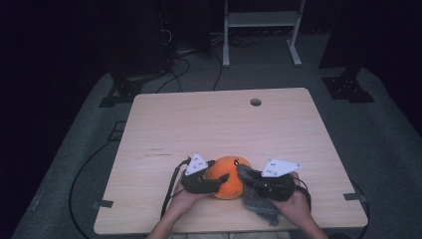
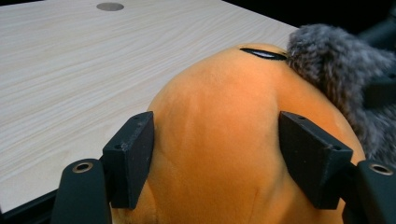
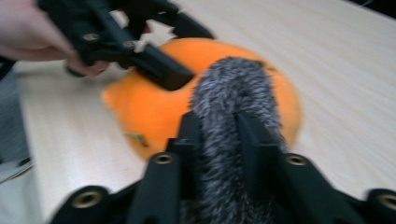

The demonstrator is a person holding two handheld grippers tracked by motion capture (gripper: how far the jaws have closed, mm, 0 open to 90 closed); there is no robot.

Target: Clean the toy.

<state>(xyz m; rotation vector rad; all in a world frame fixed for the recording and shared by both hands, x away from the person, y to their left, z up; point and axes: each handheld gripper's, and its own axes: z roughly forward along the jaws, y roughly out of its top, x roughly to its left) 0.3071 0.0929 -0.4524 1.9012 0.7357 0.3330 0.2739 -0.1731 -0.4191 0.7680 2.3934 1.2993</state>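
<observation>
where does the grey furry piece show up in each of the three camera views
High view: the grey furry piece lies low and right of centre, against the orange plush, running under the right gripper.
Left gripper view: upper right corner, behind the plush.
Right gripper view: centre, rising between that gripper's jaws.
Shared landmark: the orange plush.

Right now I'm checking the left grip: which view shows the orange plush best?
The left gripper view: the orange plush bulges close-up between the left gripper fingers, which press its sides. The high view shows it small between both grippers; the right gripper view shows it blurred behind grey fur.
</observation>
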